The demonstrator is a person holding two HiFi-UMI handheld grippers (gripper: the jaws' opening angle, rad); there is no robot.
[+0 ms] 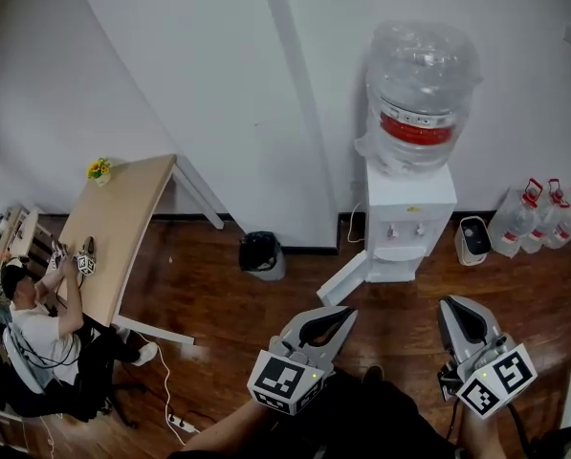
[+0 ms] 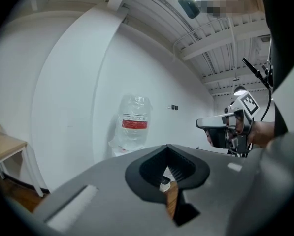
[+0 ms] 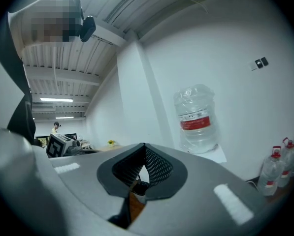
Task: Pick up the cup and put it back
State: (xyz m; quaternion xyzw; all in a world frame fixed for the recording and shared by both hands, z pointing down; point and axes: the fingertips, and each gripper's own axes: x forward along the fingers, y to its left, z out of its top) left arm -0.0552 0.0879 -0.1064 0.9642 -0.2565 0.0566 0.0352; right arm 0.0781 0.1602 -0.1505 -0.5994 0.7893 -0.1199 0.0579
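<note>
No cup shows in any view. A white water dispenser with a large clear bottle stands against the wall ahead; it also appears in the left gripper view as the dispenser and in the right gripper view as the dispenser. My left gripper is held low in front of it, jaws together, nothing between them. My right gripper is beside it to the right, also shut and empty. The left gripper and right gripper each show closed tips in their own views.
The dispenser's lower door hangs open toward the floor. A black bin stands to its left and a small white unit to its right, with several spare water jugs. A person sits at a wooden desk on the left.
</note>
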